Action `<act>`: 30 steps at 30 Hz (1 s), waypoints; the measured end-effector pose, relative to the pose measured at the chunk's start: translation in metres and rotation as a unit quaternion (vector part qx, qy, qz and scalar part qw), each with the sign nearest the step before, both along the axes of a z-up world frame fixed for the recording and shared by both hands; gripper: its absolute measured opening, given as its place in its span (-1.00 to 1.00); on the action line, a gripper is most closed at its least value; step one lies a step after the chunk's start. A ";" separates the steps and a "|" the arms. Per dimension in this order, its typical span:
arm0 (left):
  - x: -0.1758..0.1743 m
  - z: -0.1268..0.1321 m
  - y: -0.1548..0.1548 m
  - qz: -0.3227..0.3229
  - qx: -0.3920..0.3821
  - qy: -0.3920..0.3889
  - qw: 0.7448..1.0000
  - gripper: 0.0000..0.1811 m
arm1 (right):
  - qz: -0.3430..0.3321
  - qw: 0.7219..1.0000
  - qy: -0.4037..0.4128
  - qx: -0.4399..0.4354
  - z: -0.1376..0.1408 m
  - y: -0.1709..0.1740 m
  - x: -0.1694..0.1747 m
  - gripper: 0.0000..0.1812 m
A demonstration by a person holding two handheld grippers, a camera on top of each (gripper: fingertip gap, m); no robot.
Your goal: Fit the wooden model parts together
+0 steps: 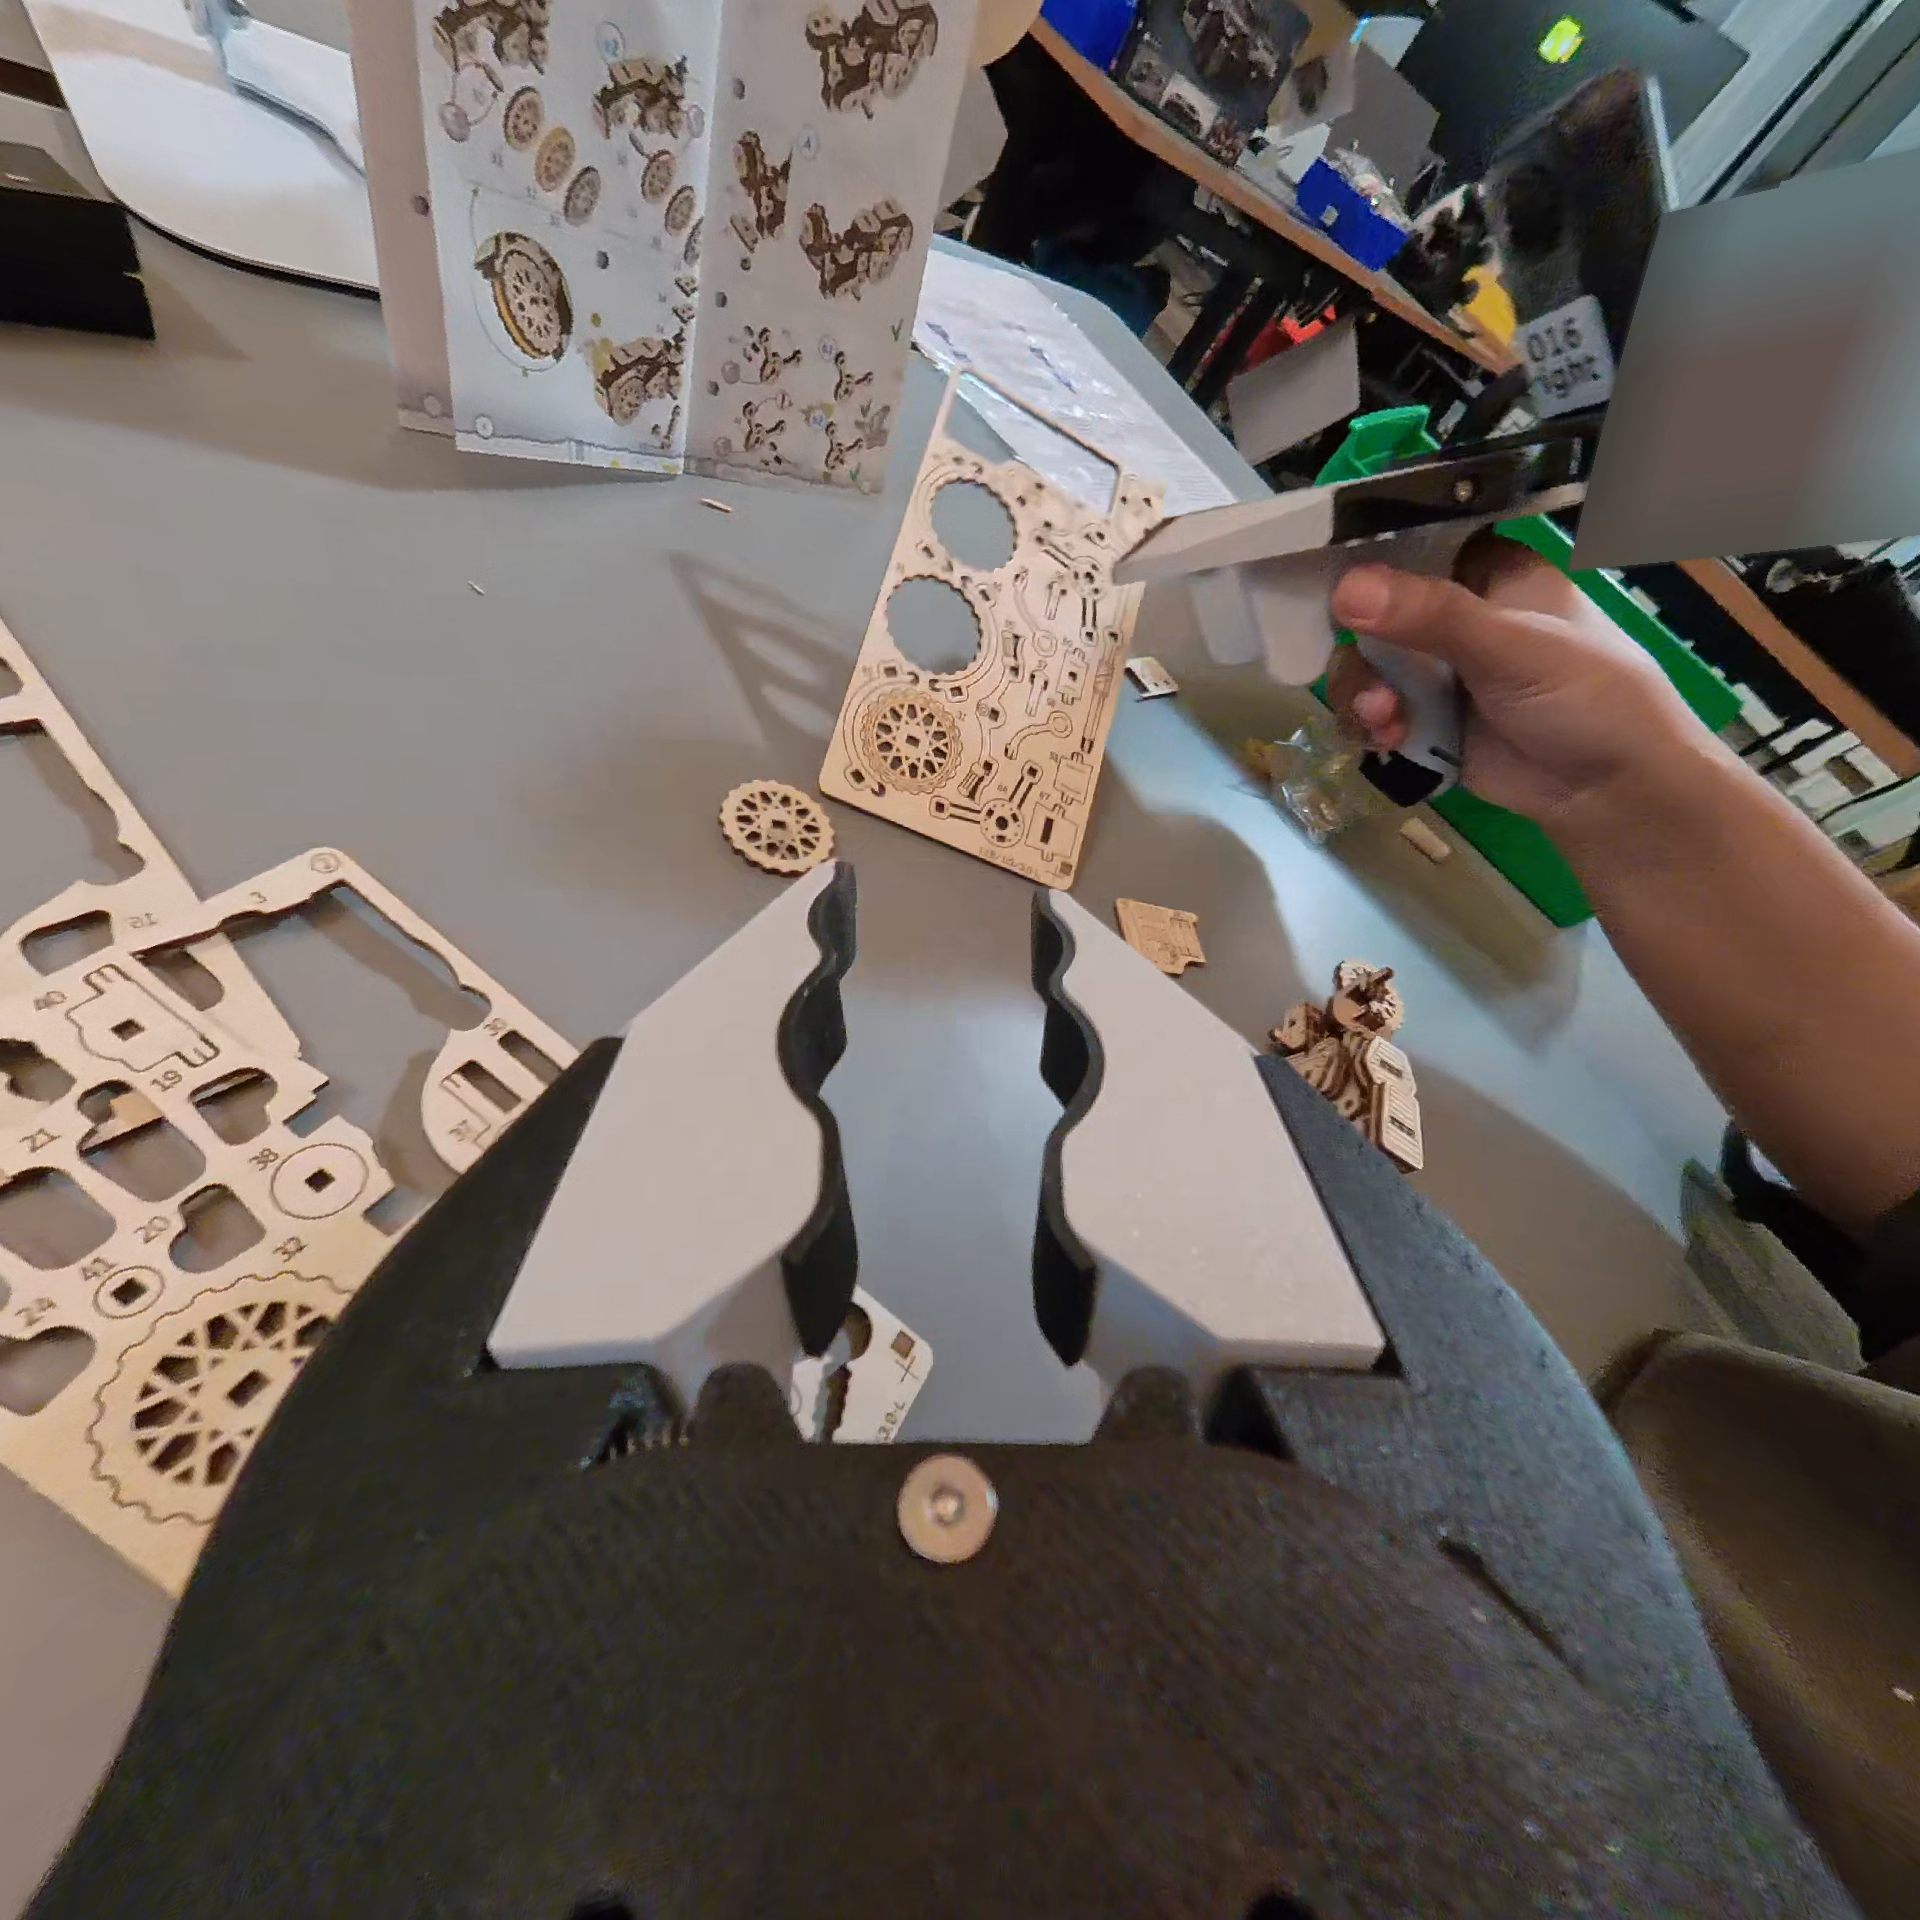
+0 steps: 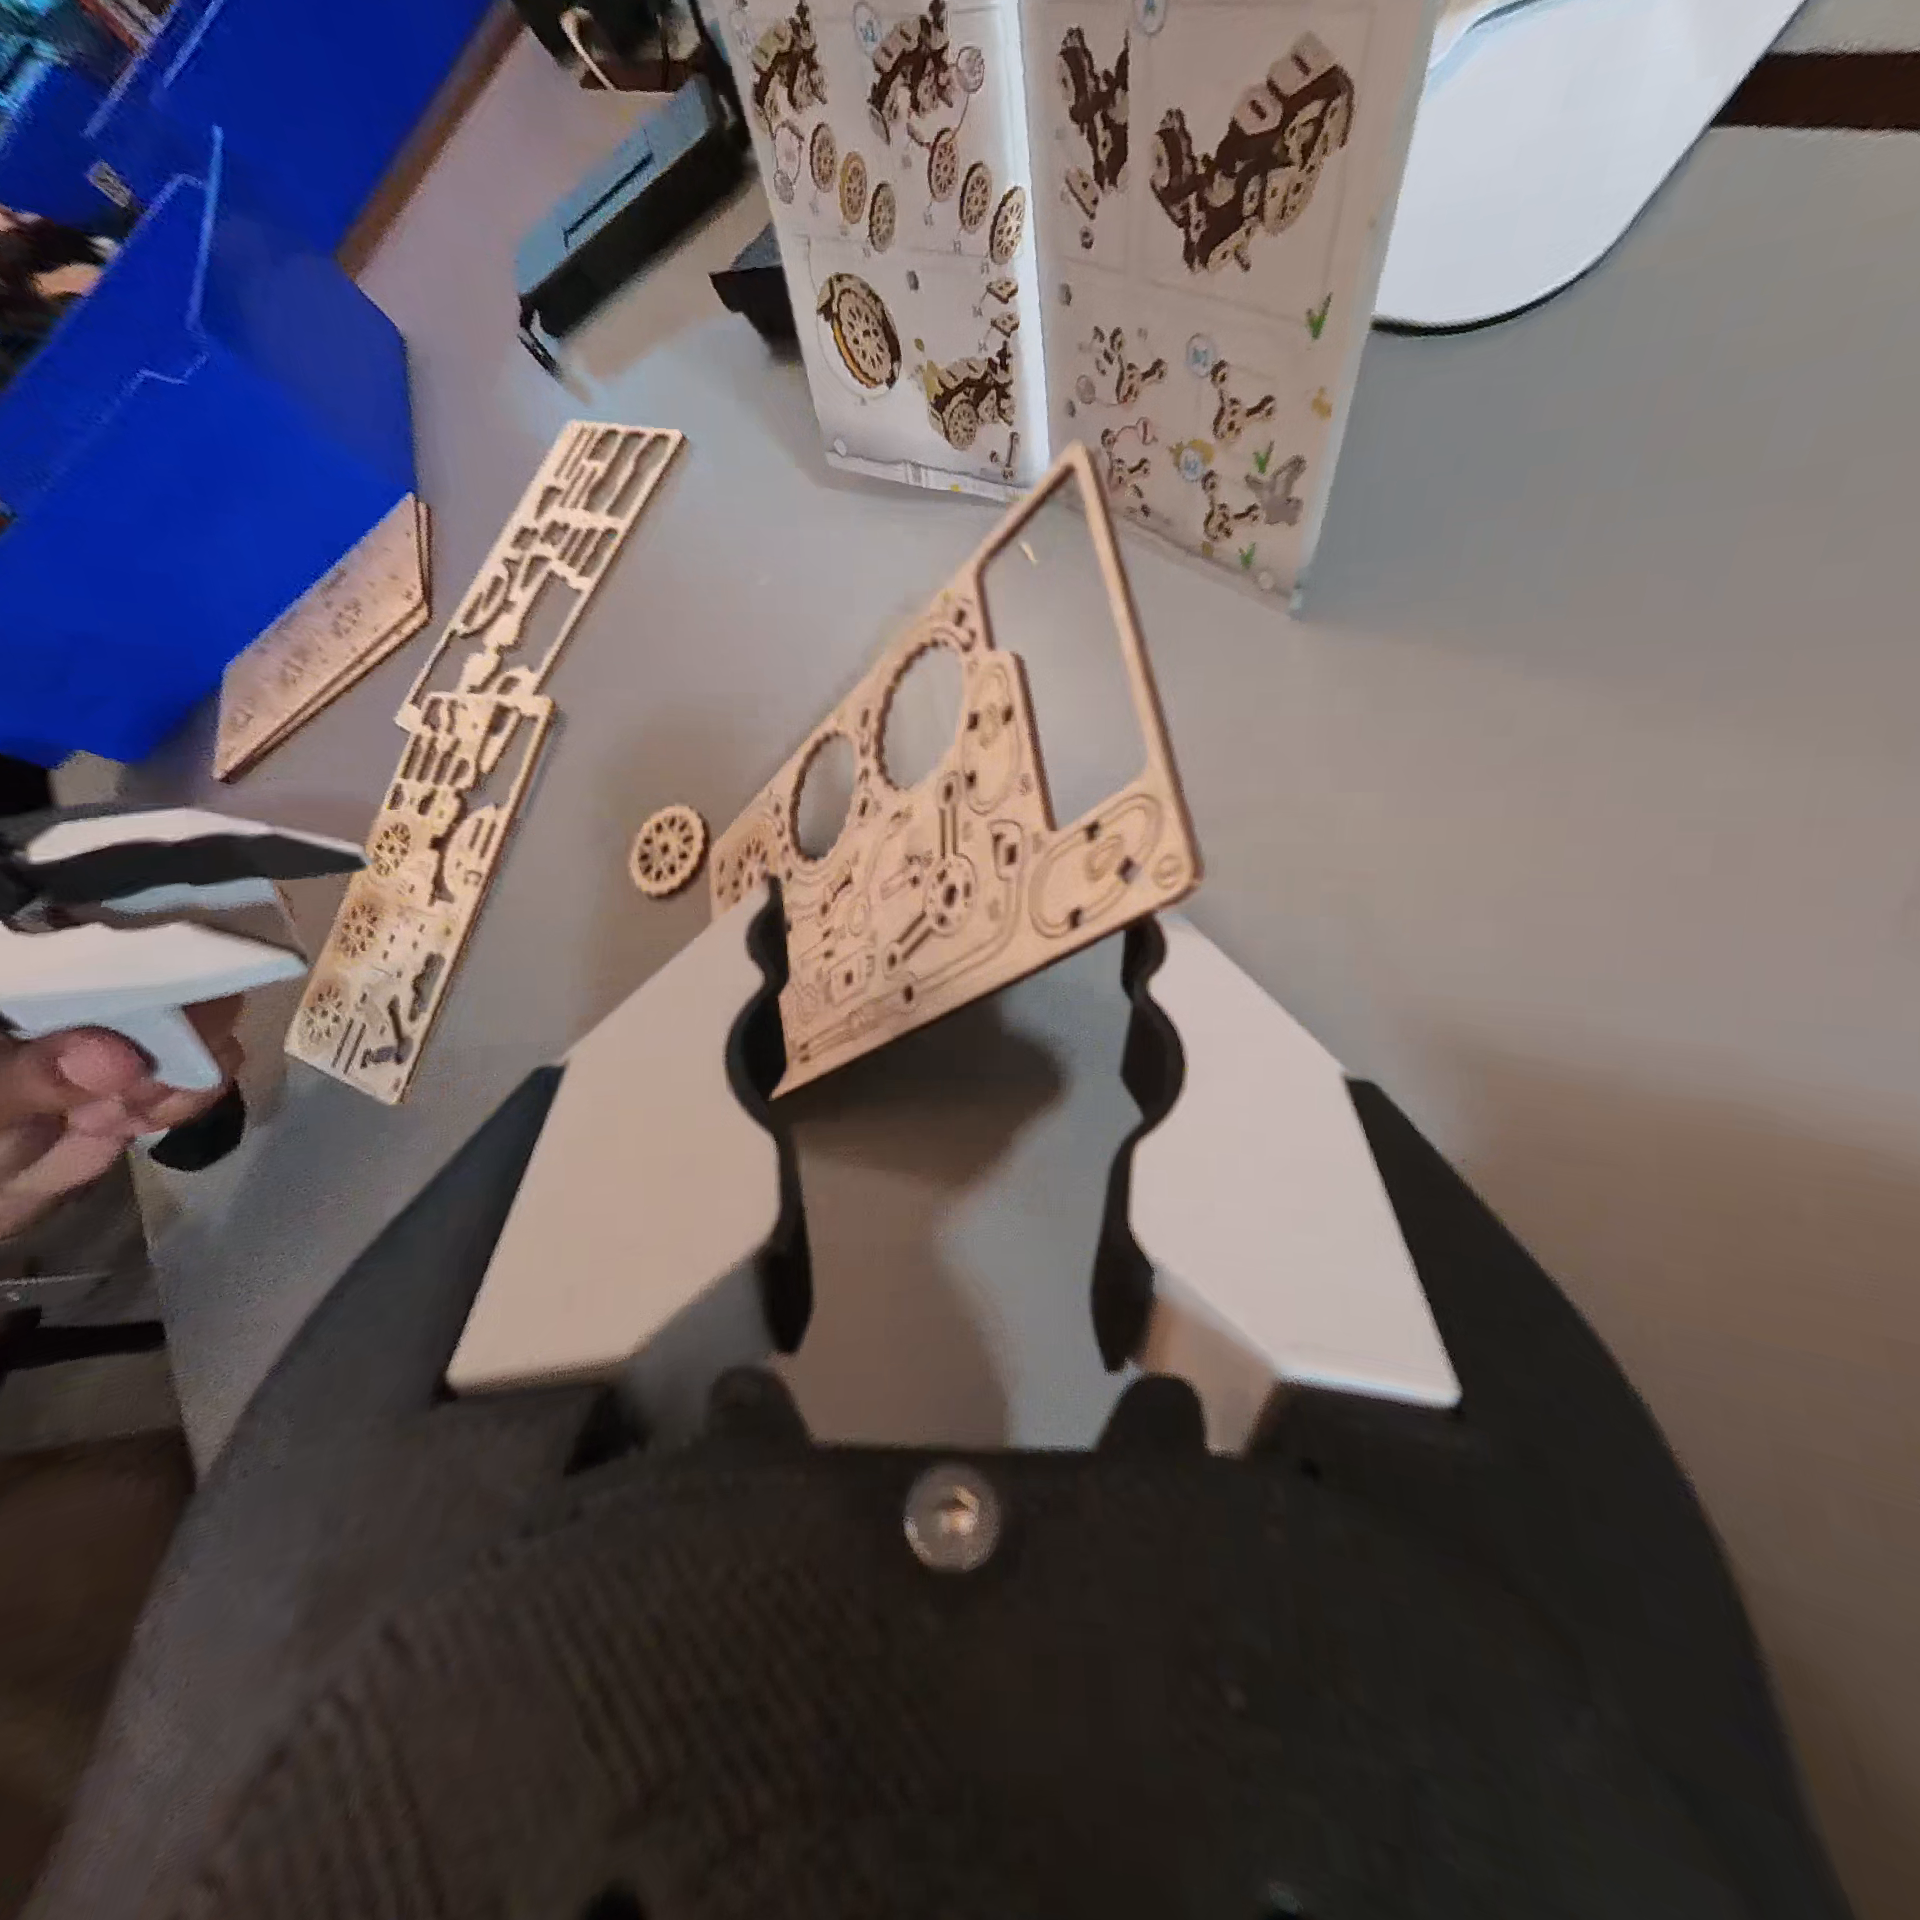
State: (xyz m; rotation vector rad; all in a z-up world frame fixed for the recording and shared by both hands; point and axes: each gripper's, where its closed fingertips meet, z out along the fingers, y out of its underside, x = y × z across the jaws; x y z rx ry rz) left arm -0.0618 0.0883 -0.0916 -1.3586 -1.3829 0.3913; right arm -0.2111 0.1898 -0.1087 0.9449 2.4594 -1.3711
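A wooden parts sheet with two round cut-outs sits in the middle of the grey table. My right gripper is open wide and turned on its side. The sheet's long edge lies between its jaws, one finger over it and one under, and the sheet looks tilted up. It also shows in the left wrist view. My left gripper is open and empty, low over the table just short of a loose wooden gear. A partly built wooden model lies to its right.
A folded instruction sheet stands at the back. Punched-out wooden sheets lie at the left, with more in the right wrist view. A small flat wooden piece, a plastic bag of parts, a green bin and a blue bin lie around.
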 end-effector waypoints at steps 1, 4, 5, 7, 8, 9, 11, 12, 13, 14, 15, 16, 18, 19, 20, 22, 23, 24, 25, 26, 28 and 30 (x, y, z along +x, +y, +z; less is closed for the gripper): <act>-0.001 0.000 0.002 -0.003 0.005 -0.001 1.000 -0.63 | -0.007 1.000 0.012 0.001 0.006 0.008 0.004 -0.29; -0.005 0.002 0.002 -0.003 0.005 -0.004 1.000 -0.64 | -0.022 0.997 0.066 -0.033 0.029 0.030 0.019 -0.32; -0.008 0.002 0.001 -0.002 -0.005 -0.007 1.000 -0.64 | -0.022 0.995 0.089 -0.038 0.033 0.037 0.023 -0.32; -0.016 -0.001 0.001 -0.006 -0.029 -0.019 0.999 -0.63 | -0.020 0.992 0.125 -0.031 0.038 0.049 0.027 -0.35; -0.021 -0.002 0.002 -0.013 -0.041 -0.027 0.999 -0.63 | -0.018 0.990 0.136 -0.036 0.042 0.051 0.028 -0.39; -0.027 -0.005 0.003 -0.017 -0.052 -0.037 0.998 -0.63 | -0.018 0.988 0.139 -0.059 0.047 0.048 0.027 -0.48; -0.040 -0.007 0.005 -0.020 -0.060 -0.050 0.997 -0.63 | 0.003 0.987 0.094 -0.129 0.054 0.022 0.027 -0.52; -0.047 -0.006 0.007 -0.020 -0.054 -0.051 0.997 -0.63 | 0.023 0.990 0.059 -0.129 0.047 0.007 0.024 -0.51; -0.054 -0.003 0.006 -0.015 -0.046 -0.050 0.998 -0.63 | 0.041 0.992 0.021 -0.115 0.041 -0.004 0.021 -0.51; -0.058 -0.001 0.005 -0.008 -0.043 -0.051 0.998 -0.63 | 0.058 0.991 -0.007 -0.118 0.044 -0.012 0.021 -0.52; -0.058 0.000 0.003 -0.001 -0.046 -0.051 0.998 -0.63 | 0.073 0.987 -0.016 -0.144 0.056 -0.018 0.024 -0.51; -0.057 0.001 0.001 0.007 -0.055 -0.052 0.997 -0.63 | 0.081 0.982 -0.009 -0.169 0.070 -0.019 0.028 -0.52; -0.049 0.001 -0.001 0.015 -0.083 -0.040 0.996 -0.63 | 0.079 0.982 0.039 -0.165 0.077 -0.008 0.034 -0.53; -0.047 0.000 -0.001 0.017 -0.096 -0.029 0.995 -0.64 | 0.076 0.985 0.072 -0.137 0.071 0.002 0.037 -0.54; -0.045 -0.002 0.001 0.017 -0.103 -0.016 0.994 -0.67 | 0.069 0.987 0.108 -0.100 0.063 0.014 0.039 -0.55; -0.048 -0.001 0.013 0.006 -0.087 0.008 0.996 -0.71 | 0.041 0.983 0.176 -0.037 0.046 0.042 0.041 -0.63; -0.050 -0.002 0.022 -0.009 -0.071 0.011 0.997 -0.71 | 0.028 0.980 0.197 -0.024 0.040 0.052 0.046 -0.67; -0.052 -0.003 0.032 -0.027 -0.061 0.007 0.998 -0.70 | 0.018 0.978 0.206 -0.017 0.033 0.060 0.051 -0.69; -0.055 -0.006 0.038 -0.038 -0.061 -0.003 0.997 -0.70 | 0.008 0.980 0.201 -0.006 0.023 0.066 0.056 -0.71; -0.058 -0.009 0.042 -0.045 -0.066 -0.011 0.997 -0.70 | 0.002 0.983 0.185 0.009 0.010 0.070 0.061 -0.74; -0.064 -0.008 0.050 -0.060 -0.068 -0.012 0.996 -0.70 | -0.004 0.986 0.158 0.047 -0.015 0.074 0.065 -0.77; -0.067 -0.004 0.055 -0.067 -0.058 -0.009 0.996 -0.71 | -0.007 0.984 0.154 0.086 -0.033 0.076 0.059 -0.76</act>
